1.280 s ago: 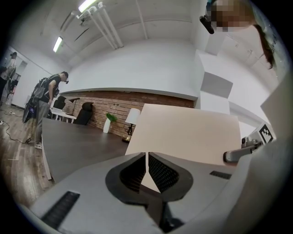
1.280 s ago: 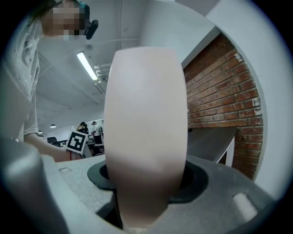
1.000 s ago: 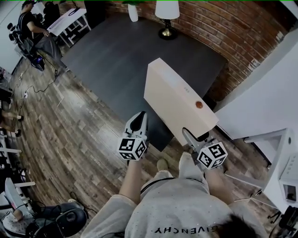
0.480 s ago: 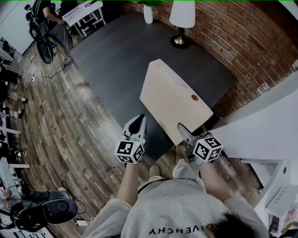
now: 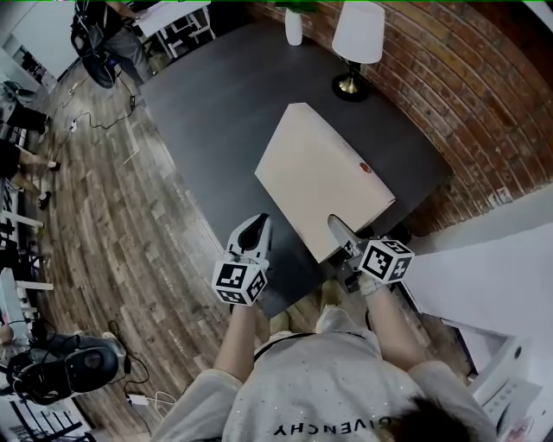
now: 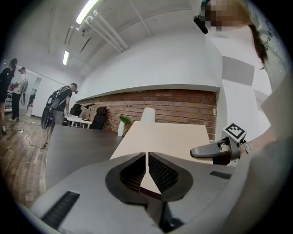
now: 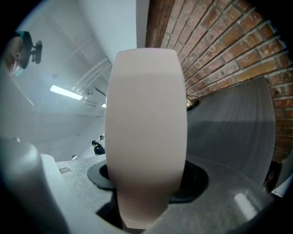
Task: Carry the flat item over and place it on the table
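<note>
The flat item is a wide beige box (image 5: 324, 181) with a small round brown mark near its right edge. My right gripper (image 5: 339, 231) is shut on its near edge and holds it out over the dark table (image 5: 216, 104). In the right gripper view the box (image 7: 146, 123) fills the space between the jaws and hides the pads. My left gripper (image 5: 253, 231) is shut and holds nothing, left of the box's near corner. In the left gripper view its pads (image 6: 158, 171) almost touch, and the box (image 6: 165, 137) lies beyond them. I cannot tell whether the box touches the table.
A lamp with a white shade (image 5: 356, 39) and a white vase with a plant (image 5: 294, 22) stand at the table's far side by the brick wall (image 5: 449, 95). Wooden floor (image 5: 121, 224) lies to the left, with cables, chairs and people at the far left.
I have come closer to the table's near edge. The box now reaches further over the tabletop and lies flatter. Both grippers keep the same grip state.
</note>
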`<state>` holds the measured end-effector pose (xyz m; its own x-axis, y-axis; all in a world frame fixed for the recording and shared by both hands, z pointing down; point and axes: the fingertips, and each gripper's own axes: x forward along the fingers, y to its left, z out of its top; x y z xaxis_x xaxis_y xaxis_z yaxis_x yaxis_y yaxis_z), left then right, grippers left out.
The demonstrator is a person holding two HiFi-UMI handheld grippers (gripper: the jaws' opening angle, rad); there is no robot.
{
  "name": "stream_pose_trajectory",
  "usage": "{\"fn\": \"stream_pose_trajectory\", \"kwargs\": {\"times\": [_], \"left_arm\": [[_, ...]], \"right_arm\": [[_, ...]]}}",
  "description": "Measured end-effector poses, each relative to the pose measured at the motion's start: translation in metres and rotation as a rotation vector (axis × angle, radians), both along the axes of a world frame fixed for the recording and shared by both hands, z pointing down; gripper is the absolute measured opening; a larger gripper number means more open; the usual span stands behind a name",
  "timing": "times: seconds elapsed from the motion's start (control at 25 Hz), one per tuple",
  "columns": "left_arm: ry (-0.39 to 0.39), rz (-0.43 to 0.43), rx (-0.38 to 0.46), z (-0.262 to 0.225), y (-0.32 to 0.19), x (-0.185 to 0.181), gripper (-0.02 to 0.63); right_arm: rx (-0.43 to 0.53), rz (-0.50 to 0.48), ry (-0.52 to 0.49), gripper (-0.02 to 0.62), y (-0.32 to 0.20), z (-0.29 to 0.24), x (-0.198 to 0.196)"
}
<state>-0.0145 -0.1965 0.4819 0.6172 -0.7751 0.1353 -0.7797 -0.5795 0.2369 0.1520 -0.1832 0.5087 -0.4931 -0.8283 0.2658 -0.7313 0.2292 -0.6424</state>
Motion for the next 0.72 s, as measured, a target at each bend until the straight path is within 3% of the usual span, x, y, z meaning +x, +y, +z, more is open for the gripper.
{"fn": "stream_pose_trajectory", "kwargs": {"times": [0.44, 0.72], "left_arm": [[-0.014, -0.079, -0.017, 0.006, -0.029, 0.003, 0.015], [-0.004, -0.062, -0.043, 0.011, -0.033, 0.025, 0.015]], "right_arm": [[-0.11, -0.013, -0.15, 0.282, -0.055, 0.015, 0.012], [-0.176, 0.021, -0.25, 0.287, -0.078, 0.024, 0.014]]}}
